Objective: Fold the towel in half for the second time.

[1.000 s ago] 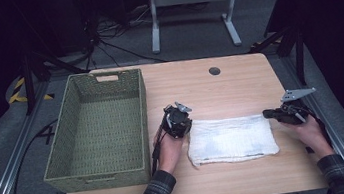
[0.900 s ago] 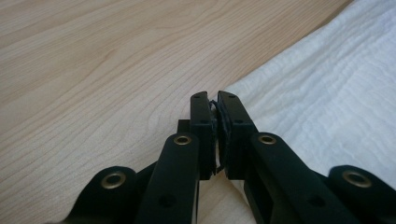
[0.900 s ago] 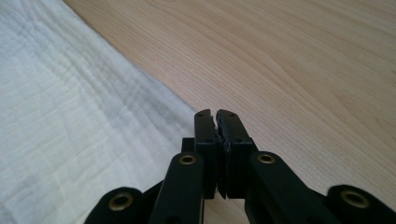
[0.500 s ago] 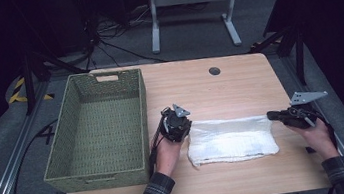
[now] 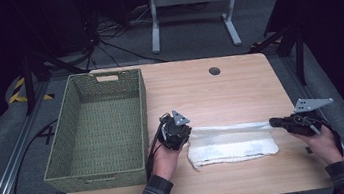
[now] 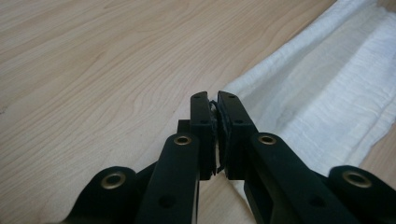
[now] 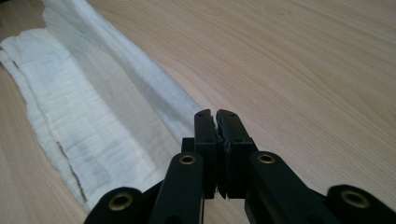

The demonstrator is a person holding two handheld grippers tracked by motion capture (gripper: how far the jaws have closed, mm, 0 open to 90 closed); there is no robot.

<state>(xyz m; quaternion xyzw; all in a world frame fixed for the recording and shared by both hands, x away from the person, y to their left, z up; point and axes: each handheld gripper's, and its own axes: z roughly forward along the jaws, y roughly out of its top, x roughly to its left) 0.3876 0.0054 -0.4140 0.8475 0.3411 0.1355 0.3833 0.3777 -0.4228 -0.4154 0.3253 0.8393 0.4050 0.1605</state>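
White cloth (image 5: pixel 231 142): far edge pinched taut between closed left gripper (image 5: pixel 187 134) and closed right gripper (image 5: pixel 273 123). Green basket (image 5: pixel 95 132), far left, is seen from high view; clamped jaws from gripper views.

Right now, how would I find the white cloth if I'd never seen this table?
Start at the wooden table and find the big green woven basket on its left side. Just right of the basket, near the front edge, lies the white towel, stretched between the left gripper and right gripper. It's the one soft, white, folded thing there.
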